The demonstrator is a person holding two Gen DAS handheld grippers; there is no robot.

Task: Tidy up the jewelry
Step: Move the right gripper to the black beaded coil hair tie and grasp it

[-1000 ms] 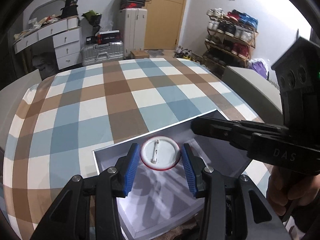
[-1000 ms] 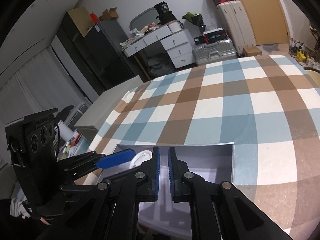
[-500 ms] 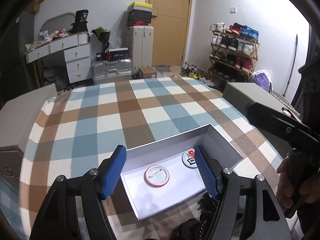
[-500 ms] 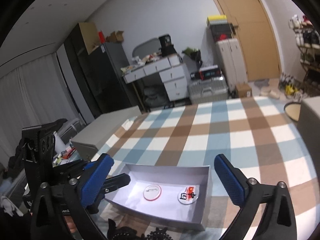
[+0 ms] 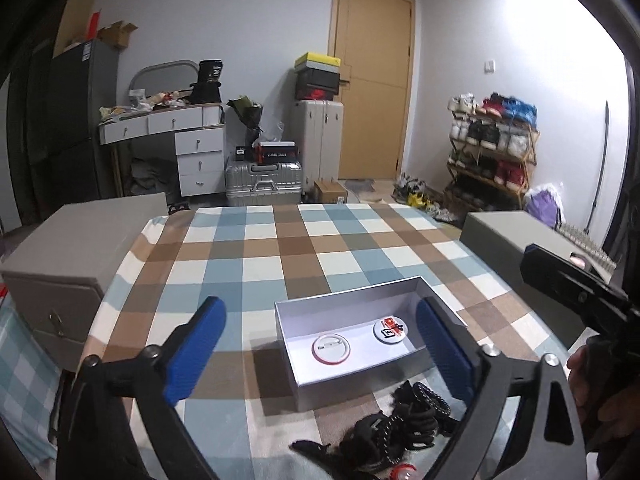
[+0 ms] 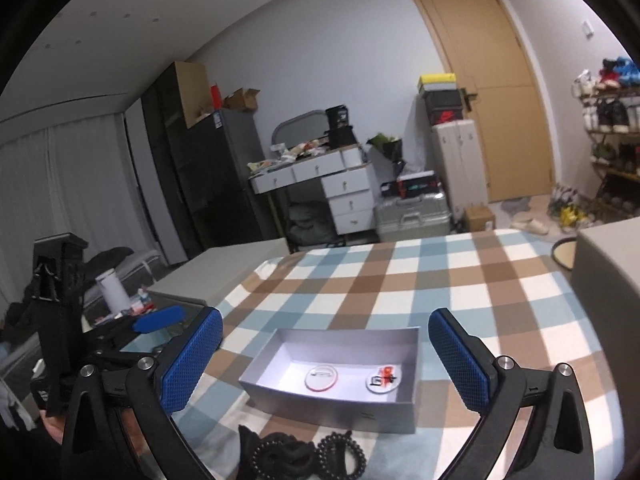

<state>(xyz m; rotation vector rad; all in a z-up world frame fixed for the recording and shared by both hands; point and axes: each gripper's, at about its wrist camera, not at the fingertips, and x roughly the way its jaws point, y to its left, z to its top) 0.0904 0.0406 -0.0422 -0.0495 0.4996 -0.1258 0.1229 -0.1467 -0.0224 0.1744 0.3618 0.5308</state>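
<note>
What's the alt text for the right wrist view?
An open white box sits on a checked tablecloth, holding two round pin badges side by side. The right tool hangs open above it, empty, with black hair ties piled in front of the box.

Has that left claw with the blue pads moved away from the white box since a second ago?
Yes. The left gripper has pulled back and up from the white box, which now looks smaller; its jaws have just been opening, nothing between them.
</note>
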